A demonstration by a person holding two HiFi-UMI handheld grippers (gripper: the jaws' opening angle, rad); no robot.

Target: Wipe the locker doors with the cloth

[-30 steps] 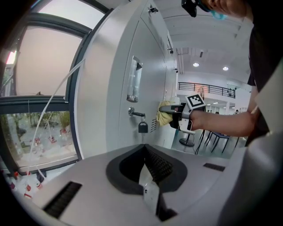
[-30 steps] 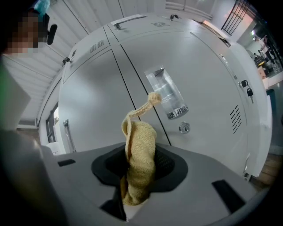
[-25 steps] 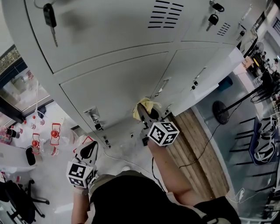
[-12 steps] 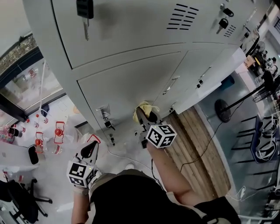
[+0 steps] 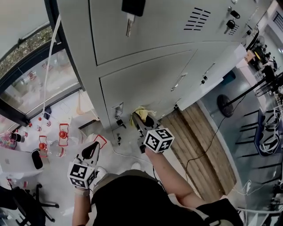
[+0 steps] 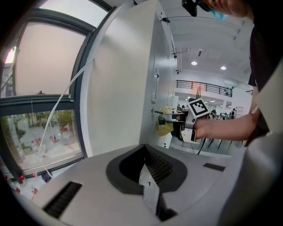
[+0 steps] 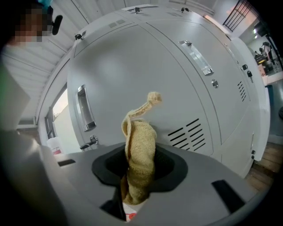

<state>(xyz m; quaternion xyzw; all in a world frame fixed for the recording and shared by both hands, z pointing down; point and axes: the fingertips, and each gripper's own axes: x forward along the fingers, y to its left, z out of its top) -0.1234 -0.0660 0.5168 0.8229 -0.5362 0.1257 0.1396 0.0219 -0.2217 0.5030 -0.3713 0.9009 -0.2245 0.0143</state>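
Note:
A row of grey locker doors [image 5: 146,84] fills the upper head view. My right gripper [image 5: 142,120] is shut on a yellow cloth [image 5: 139,114] and holds it against the lower door, close to that door's lock [image 5: 118,115]. In the right gripper view the cloth [image 7: 140,150] stands bunched up out of the gripper [image 7: 132,201], with the lower door [image 7: 132,75] and its handle [image 7: 85,108] just beyond. My left gripper [image 5: 92,149] hangs low at the left, away from the lockers, shut on nothing [image 6: 149,190]. From there I see the right gripper [image 6: 177,126] and the cloth [image 6: 164,124] at the locker front.
Keys [image 5: 131,12] hang from upper door locks. A window [image 5: 31,84] is left of the lockers, with red and white items [image 5: 62,134] on the floor below. Wooden planks [image 5: 199,145], a cable [image 5: 208,143] and a fan stand [image 5: 224,105] lie right.
The right gripper has slid the cloth left along the lower door toward its lock. The head view has swung, so the lockers sit further right. The left gripper has barely moved.

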